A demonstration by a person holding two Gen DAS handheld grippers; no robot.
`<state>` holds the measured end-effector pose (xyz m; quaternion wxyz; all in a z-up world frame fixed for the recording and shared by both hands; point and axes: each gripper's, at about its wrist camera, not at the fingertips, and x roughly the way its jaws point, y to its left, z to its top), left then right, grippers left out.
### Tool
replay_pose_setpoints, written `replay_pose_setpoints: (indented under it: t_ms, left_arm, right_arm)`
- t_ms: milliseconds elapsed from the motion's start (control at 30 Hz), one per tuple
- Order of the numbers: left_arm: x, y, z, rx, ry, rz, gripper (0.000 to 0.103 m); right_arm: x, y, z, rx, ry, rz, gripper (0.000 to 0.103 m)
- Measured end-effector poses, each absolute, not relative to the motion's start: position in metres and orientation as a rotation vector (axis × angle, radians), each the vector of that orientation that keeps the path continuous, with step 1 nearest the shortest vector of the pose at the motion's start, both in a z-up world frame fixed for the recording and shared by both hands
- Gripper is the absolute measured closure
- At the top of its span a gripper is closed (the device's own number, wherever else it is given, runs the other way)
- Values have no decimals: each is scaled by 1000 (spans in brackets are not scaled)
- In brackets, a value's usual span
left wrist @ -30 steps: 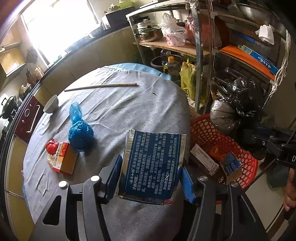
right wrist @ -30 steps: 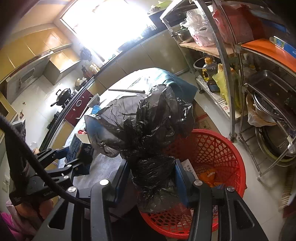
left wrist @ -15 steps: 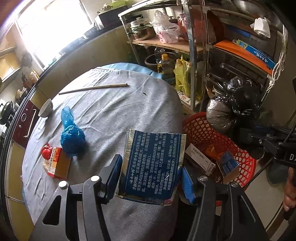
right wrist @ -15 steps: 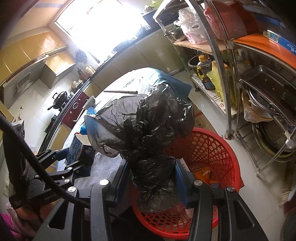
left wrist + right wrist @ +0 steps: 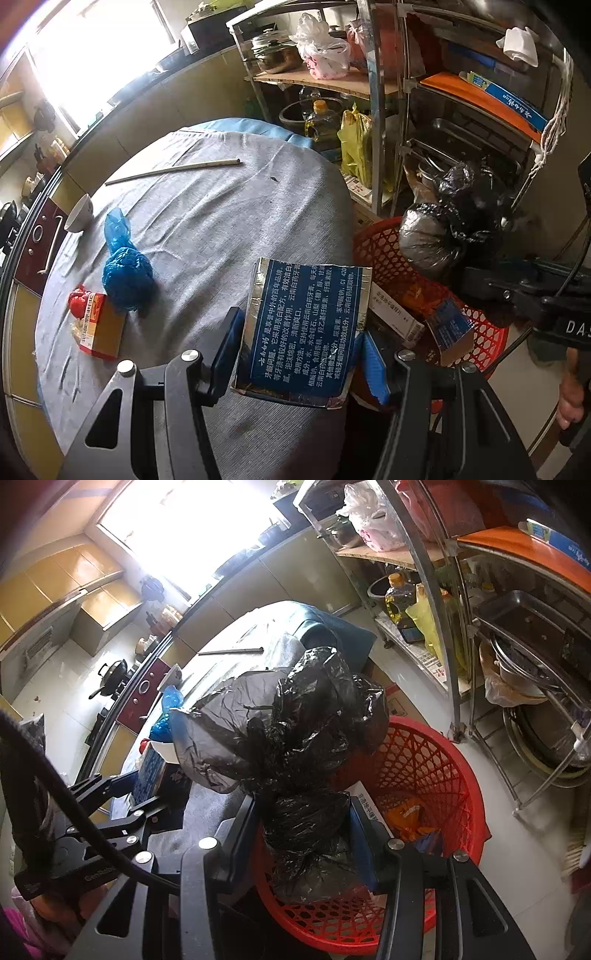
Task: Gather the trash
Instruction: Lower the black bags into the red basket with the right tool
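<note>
Grey cloth covers the round worktop (image 5: 207, 221) in this kitchen, with a metal shelf rack (image 5: 380, 122) behind it and a red mesh basket (image 5: 436, 775) on the floor just beside the worktop's edge. My left tool (image 5: 301, 356) is closed on a blue toothpaste box (image 5: 303, 325) with silver edges, held above the worktop's near edge next to the basket. My right tool (image 5: 304, 827) is clamped on the neck of a black trash bag (image 5: 288, 723), hanging over the basket's near rim. Inside the basket lie a white carton (image 5: 395, 314) and orange wrappers (image 5: 406, 812). On the cloth sit a knotted blue plastic bag (image 5: 125, 269), a red-and-yellow box (image 5: 101, 325), a white bowl (image 5: 78, 214) and a long stick (image 5: 173, 170).
</note>
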<state>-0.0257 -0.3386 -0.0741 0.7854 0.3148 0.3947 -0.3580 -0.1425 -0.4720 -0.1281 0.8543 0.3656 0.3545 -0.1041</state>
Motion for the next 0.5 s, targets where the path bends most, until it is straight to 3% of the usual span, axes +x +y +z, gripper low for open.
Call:
replay_pose_setpoints:
  t_ms: [500]
  left_arm:
    - [-24,-338,-84,618,875,-856,42]
  right_arm:
    - [-142,-475,-135,799,766,-243,53]
